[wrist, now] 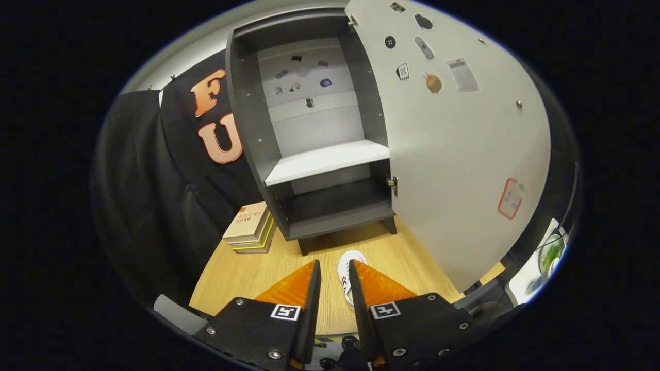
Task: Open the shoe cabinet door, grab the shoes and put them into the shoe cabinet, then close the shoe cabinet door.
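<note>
The dark grey shoe cabinet (247, 103) stands ahead on the wooden table (232, 278). Its light door (459, 154) is swung wide open to the right. Inside are a white shelf (325, 161), bare, and a dark lower compartment (335, 206), also bare. A white shoe (353, 257) with coloured markings lies on the table in front of the cabinet, just at the tip of my right finger (381, 288) and running down along its inner side. My gripper (334, 263) is open with a narrow gap. The left finger (294, 288) stays apart from the shoe.
A stack of books (250, 226) lies on the table left of the cabinet's foot. The open door blocks the right side. A white object with green (549, 255) sits beyond the door's lower edge.
</note>
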Demonstrator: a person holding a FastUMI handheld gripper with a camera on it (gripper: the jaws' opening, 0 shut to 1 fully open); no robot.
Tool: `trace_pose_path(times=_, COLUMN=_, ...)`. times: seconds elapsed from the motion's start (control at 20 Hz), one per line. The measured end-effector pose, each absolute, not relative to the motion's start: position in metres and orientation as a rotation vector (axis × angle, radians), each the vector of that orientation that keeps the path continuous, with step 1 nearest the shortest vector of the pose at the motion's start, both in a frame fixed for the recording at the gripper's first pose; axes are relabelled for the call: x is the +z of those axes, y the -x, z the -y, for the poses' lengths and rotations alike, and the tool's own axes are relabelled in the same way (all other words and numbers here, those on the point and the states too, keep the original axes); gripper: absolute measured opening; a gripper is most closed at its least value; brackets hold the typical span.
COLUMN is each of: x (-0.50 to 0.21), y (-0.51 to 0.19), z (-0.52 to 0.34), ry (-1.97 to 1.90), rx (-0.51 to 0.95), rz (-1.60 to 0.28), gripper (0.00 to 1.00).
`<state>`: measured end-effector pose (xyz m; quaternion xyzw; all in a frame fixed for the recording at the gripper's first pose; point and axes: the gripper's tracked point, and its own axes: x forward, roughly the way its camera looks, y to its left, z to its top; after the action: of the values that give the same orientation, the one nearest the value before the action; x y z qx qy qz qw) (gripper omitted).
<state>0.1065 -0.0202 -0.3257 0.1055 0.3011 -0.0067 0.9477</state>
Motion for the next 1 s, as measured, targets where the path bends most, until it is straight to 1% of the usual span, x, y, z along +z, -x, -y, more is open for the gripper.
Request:
trace_pose_path(times=0.15, x=-0.372, y=-0.118, z=0.016, ry=-0.252, rx=0.002, rz=-0.681, gripper=0.4)
trace_pose_path(times=0.25, x=-0.404, y=-0.126, z=0.011, ry=-0.268, rx=0.01, rz=-0.725, gripper=0.41)
trace_pose_path(times=0.6, x=-0.522, y=-0.142, z=0.002, ry=-0.309, rx=0.009, rz=-0.903, gripper=0.41)
trace_pose_path(times=0.85, x=-0.569, y=-0.154, z=0.007, ry=-0.364, rx=-0.024, rz=-0.96, gripper=0.41)
trace_pose_path(times=1.0, x=-0.584, y=-0.163, z=0.002, ry=-0.39, rx=-0.013, rz=-0.966, gripper=0.41)
